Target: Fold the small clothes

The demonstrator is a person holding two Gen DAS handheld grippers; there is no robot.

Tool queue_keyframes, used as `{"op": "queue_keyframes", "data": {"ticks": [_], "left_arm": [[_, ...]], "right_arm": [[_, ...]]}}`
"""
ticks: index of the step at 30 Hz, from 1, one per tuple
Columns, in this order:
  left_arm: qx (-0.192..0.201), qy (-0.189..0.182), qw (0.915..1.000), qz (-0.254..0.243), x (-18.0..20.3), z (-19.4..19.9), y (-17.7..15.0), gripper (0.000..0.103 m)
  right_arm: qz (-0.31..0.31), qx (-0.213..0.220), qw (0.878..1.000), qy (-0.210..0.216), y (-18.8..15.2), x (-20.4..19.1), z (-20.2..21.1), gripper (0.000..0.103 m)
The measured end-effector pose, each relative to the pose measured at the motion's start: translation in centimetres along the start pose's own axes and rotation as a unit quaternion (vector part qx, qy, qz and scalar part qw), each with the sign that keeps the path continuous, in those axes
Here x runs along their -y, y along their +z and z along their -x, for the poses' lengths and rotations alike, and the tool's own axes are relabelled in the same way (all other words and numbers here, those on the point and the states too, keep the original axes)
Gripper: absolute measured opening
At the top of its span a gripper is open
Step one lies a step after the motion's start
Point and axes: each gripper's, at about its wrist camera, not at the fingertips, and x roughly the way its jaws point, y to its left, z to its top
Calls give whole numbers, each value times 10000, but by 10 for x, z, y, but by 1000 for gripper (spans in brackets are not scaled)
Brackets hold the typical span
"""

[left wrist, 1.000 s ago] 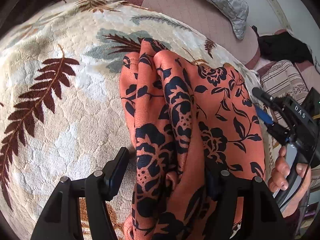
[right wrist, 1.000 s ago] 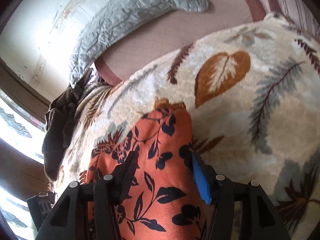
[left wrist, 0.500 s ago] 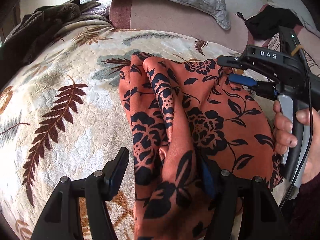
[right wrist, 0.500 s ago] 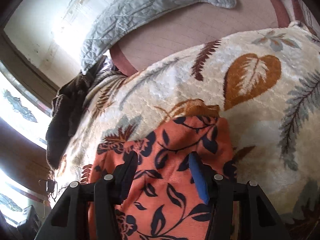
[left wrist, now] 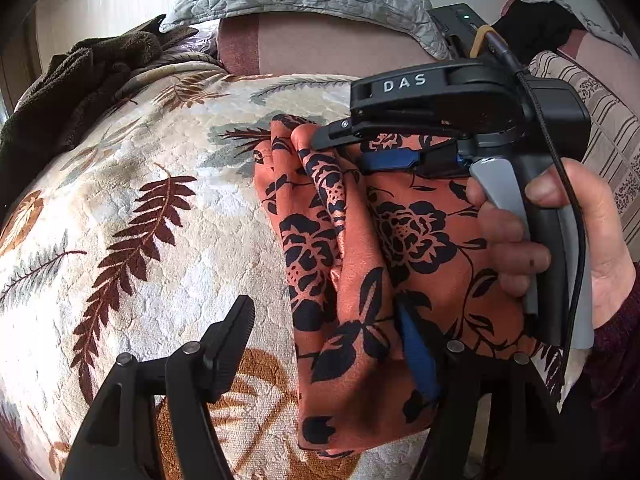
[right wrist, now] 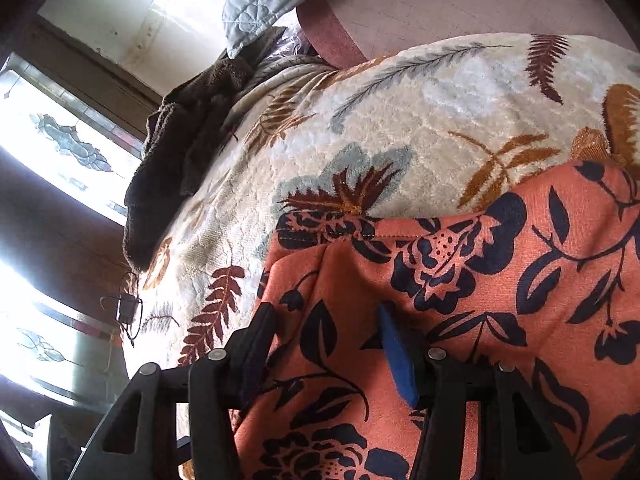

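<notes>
The left gripper (left wrist: 326, 344) stands wide apart in its own view, gripping nothing, over the near edge of the bunched orange cloth with black flower print (left wrist: 360, 264) lying on the cream leaf-patterned plush blanket (left wrist: 160, 184). There the right gripper (left wrist: 340, 148) reaches across the cloth's far end, fingers parted.

In the right wrist view, the right gripper (right wrist: 326, 350) straddles the cloth (right wrist: 480, 280), unclosed.
</notes>
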Motion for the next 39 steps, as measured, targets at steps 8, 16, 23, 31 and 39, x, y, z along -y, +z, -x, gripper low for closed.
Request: {"op": "queue_keyframes", "data": {"ticks": [8,16,23,31,39], "left_arm": [[28,160,9999,-42,5,-4,5,75],[89,435,9990,-64,16,-1,2,78],[128,683,9976,-24,19,1,0,85],[-103,557,9982,196,10,-10,-3,99],[43,81,9958,914,-18,23,-14,101]], "right_arm": [[-309,-102,9961,817,0,-3,18,50],[-898,-345,9921,802,-15,14,11,39],[-953,-289,9930,643,-40,15,62,40],[-874,-315,9956,-153,-86,33,81,33],[-639,218,9977,80,-124,25,140,36]]}}
